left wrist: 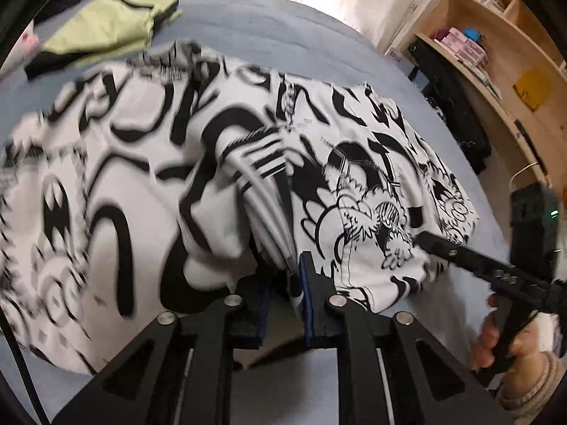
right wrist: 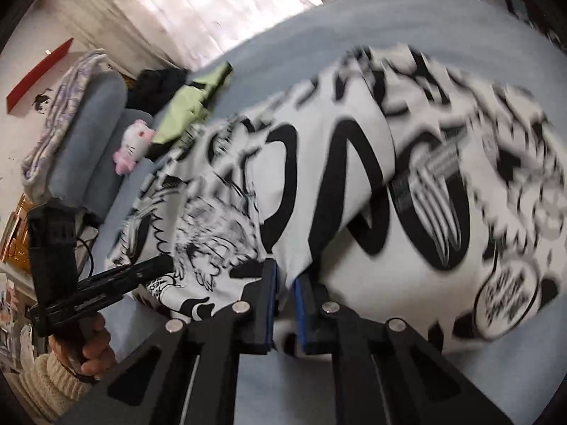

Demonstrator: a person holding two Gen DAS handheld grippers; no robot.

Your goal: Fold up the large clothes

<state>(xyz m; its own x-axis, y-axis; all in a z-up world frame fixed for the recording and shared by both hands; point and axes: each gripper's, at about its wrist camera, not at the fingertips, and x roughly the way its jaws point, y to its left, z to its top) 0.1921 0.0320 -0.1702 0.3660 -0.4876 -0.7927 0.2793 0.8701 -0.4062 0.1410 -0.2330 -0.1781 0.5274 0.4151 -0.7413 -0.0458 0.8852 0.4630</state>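
fabric pinched in my left gripper [left wrist: 287, 294] is a bunched fold of the shirt [left wrist: 372, 163], which lies spread over the bed [left wrist: 265, 28]. my right gripper [right wrist: 285, 304] is clamped on another edge of the shirt, nearer me. left of the shirt, a green garment [left wrist: 102, 32] sits well apart. i judge the shirt soft, light and floppy, so i'd hold it at hems and corners, not mid-panel.
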